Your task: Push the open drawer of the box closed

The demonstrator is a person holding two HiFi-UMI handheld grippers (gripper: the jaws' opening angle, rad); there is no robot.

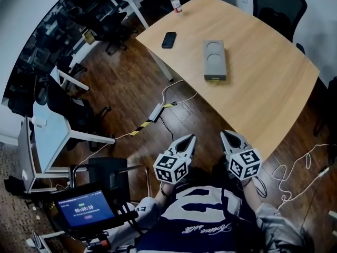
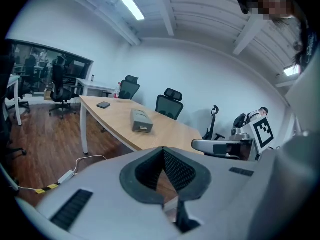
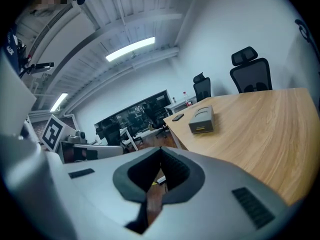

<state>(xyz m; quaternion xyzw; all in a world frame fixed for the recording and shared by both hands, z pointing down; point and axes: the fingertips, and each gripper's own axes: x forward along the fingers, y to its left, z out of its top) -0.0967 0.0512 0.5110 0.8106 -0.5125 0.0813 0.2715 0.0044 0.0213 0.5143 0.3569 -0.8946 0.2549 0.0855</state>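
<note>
A grey box [image 1: 215, 57] with two round dents on top lies on the wooden table [image 1: 263, 83]. Its drawer [image 1: 215, 78] sticks out slightly at the end nearest me. The same box shows small in the left gripper view [image 2: 141, 120] and in the right gripper view [image 3: 202, 119]. My left gripper [image 1: 191, 137] and right gripper [image 1: 223, 133] hang side by side close to my body, short of the table's near edge and far from the box. Both are shut with nothing between the jaws, as the left gripper [image 2: 163, 149] and right gripper [image 3: 161, 149] show in their own views.
A black phone [image 1: 169, 39] and a plastic bottle [image 1: 175, 2] sit at the table's far left. Cables and a power strip [image 1: 156, 111] lie on the wood floor. Office chairs [image 1: 279, 1] stand behind the table. A timer screen [image 1: 85, 210] is at lower left.
</note>
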